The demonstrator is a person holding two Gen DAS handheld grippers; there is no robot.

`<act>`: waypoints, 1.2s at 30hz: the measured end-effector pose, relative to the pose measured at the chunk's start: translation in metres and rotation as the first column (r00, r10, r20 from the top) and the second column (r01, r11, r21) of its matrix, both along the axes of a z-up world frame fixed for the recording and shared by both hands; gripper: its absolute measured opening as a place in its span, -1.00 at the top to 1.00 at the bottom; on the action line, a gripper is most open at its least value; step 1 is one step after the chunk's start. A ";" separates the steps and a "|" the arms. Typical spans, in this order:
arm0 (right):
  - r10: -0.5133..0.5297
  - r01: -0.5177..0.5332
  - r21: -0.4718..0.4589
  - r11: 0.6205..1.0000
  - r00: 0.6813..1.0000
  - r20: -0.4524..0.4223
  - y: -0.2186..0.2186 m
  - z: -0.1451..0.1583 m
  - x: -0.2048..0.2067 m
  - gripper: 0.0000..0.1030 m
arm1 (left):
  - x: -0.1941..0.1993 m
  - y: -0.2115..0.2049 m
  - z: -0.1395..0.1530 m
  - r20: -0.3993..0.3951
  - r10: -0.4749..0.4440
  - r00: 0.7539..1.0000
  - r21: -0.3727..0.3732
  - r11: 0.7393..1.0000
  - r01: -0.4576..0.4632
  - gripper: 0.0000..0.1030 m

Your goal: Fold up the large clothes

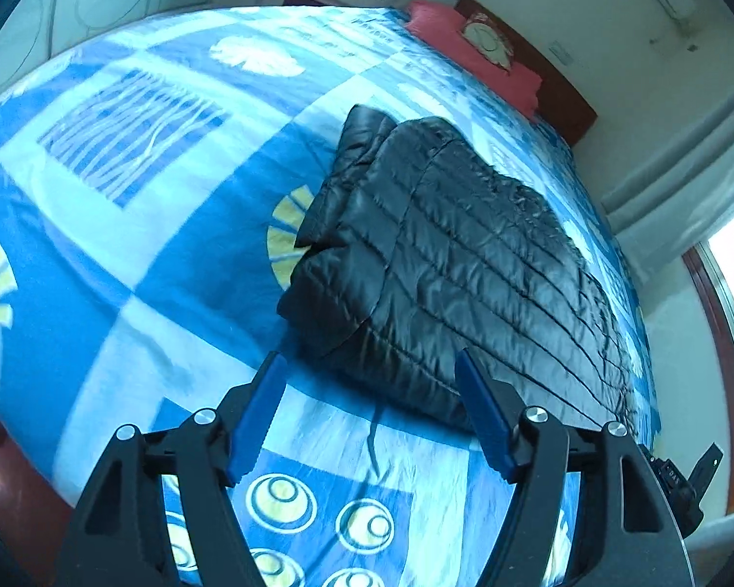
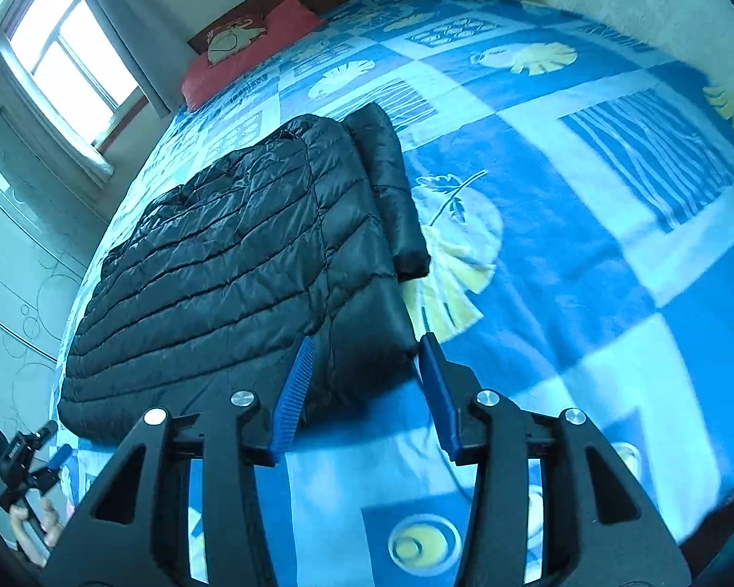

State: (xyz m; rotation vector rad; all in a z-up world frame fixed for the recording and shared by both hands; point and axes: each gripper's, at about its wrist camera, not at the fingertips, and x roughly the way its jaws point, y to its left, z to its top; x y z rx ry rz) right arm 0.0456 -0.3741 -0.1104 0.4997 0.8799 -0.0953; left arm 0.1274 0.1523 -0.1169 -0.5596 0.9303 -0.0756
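The left gripper [image 1: 369,367] hangs over the near edge of the bed [image 1: 122,264], blue fingers spread wide and holding nothing; its tips sit just short of the near hem of the black quilted jacket [image 1: 455,254]. The right gripper [image 2: 367,347] is likewise wide open and empty, its tips at the jacket's [image 2: 230,264] near corner, the hem lying between them. The jacket lies folded flat toward one side edge of the bed, a sleeve [image 2: 391,186] tucked alongside. At the far end, a red pillow [image 1: 474,54] rests against the headboard [image 1: 558,83]. No writing is legible.
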 end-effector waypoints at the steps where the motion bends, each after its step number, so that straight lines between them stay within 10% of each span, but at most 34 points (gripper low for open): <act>1: 0.001 -0.001 -0.010 1.000 1.000 0.002 0.001 0.004 -0.002 0.13 | 0.000 0.000 0.004 0.005 -0.009 1.000 0.008 1.000 0.009 -0.37; 7: 0.086 -0.086 -0.013 0.996 0.995 0.044 0.030 0.021 0.023 0.39 | 0.022 -0.015 0.031 0.070 -0.100 0.993 0.110 0.990 0.092 -0.38; 17: 0.319 -0.318 -0.036 0.947 0.947 0.031 0.148 0.020 0.134 0.50 | 0.086 -0.008 0.015 -0.030 -0.141 0.989 0.046 0.989 0.143 -0.45; 36: 0.319 -0.335 -0.222 0.916 0.942 -0.105 0.221 -0.036 0.200 0.54 | 0.143 -0.022 -0.002 -0.057 -0.167 0.984 0.094 0.981 0.171 -0.49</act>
